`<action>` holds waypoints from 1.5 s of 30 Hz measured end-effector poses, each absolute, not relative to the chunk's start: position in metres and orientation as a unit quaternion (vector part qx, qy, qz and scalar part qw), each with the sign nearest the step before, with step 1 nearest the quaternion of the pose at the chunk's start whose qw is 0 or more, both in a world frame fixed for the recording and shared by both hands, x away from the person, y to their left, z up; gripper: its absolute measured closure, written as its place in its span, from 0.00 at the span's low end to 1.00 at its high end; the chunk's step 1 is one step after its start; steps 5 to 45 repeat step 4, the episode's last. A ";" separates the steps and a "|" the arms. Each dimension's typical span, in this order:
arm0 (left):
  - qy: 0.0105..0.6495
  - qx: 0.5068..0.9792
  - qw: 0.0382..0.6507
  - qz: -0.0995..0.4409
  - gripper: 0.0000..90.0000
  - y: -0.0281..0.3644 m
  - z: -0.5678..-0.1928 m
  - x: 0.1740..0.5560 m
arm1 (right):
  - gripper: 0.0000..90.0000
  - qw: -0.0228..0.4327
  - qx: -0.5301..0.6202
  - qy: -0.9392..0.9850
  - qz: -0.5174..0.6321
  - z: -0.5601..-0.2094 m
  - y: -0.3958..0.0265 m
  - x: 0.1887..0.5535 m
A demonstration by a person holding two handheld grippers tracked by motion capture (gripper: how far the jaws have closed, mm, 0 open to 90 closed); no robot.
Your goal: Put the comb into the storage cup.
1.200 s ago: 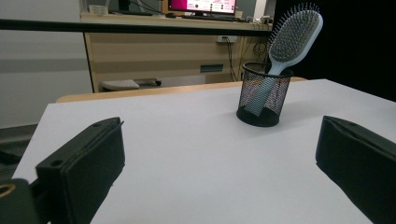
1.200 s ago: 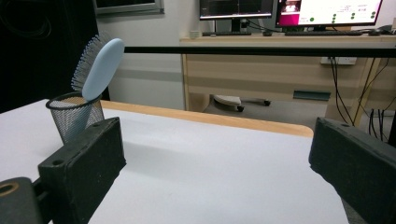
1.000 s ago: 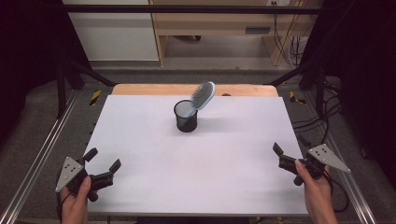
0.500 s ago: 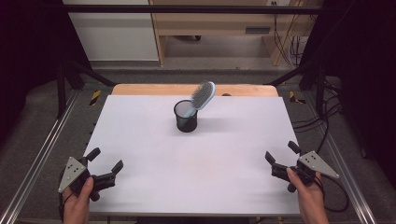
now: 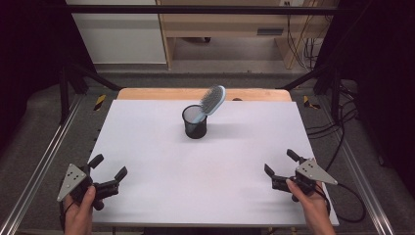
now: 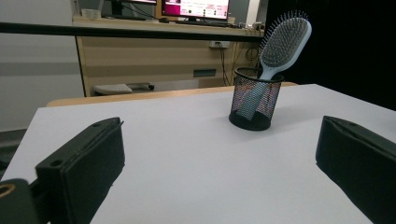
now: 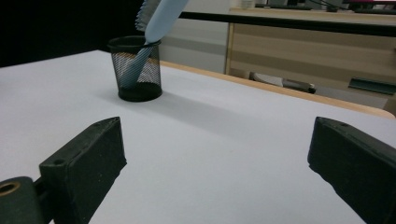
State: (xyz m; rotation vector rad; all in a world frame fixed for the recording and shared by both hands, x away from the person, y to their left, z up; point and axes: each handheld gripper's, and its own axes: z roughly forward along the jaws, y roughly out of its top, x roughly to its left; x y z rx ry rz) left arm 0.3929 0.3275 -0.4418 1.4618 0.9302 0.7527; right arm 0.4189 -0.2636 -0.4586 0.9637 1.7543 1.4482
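The light-blue hairbrush (image 5: 211, 103) leans handle-down in the black mesh cup (image 5: 195, 122) at table's 12 o'clock. Left gripper (image 5: 108, 172) at 7 and right gripper (image 5: 280, 168) at 5 gape wide, empty. Likely the approach stage; next, one reaches for the brush head.

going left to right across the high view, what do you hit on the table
left gripper → black mesh cup → light blue hairbrush leaning out of the cup to its right → right gripper
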 end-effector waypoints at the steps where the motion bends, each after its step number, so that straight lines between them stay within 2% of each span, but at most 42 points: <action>1: 0.399 0.627 0.586 0.323 0.02 0.327 -0.442 0.393 | 0.05 0.330 0.363 0.676 0.550 -0.459 -0.261 0.419; 45: 0.401 0.629 0.584 0.321 0.02 0.326 -0.442 0.394 | 0.05 0.330 0.358 0.682 0.546 -0.461 -0.259 0.419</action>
